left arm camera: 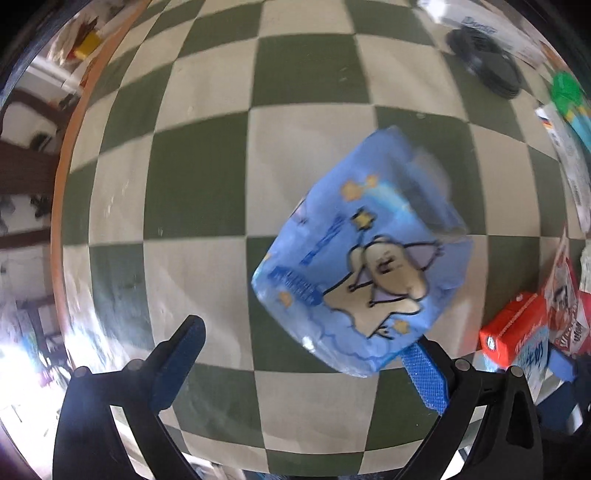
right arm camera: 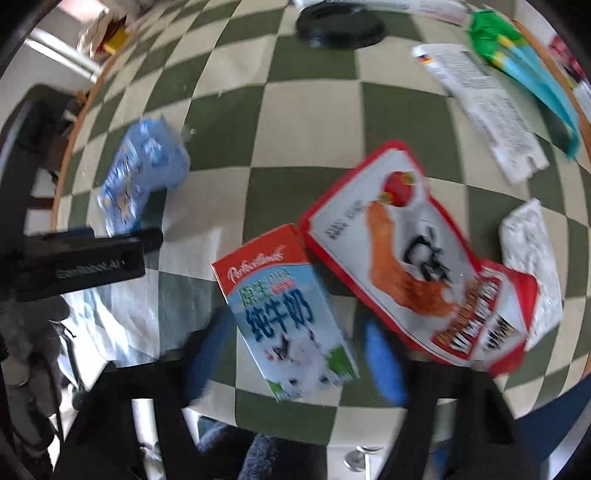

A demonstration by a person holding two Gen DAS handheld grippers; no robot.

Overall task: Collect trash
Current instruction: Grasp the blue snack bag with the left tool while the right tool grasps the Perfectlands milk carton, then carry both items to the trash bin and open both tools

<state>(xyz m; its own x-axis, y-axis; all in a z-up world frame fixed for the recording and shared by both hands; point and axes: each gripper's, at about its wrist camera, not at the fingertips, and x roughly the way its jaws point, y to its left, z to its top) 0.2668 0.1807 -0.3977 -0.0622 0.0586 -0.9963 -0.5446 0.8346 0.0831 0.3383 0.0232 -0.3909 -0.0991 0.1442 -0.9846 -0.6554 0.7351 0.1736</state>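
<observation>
A blue tissue pack (left arm camera: 365,258) with a cartoon figure lies on the green-and-cream checked tablecloth (left arm camera: 207,206). My left gripper (left arm camera: 303,369) is open; its right finger touches the pack's near corner and the left finger stands apart. The pack also shows in the right wrist view (right arm camera: 140,177), at the left. A milk carton (right arm camera: 288,314) with a red top lies between the blurred blue fingers of my open right gripper (right arm camera: 295,358). A red-and-white snack wrapper (right arm camera: 413,254) lies just right of the carton.
A white crumpled tissue (right arm camera: 532,258) lies at the right. A white printed packet (right arm camera: 480,107), a green-and-teal packet (right arm camera: 524,62) and a black round lid (right arm camera: 340,26) lie at the far side. The round table's wooden rim (left arm camera: 70,147) runs along the left.
</observation>
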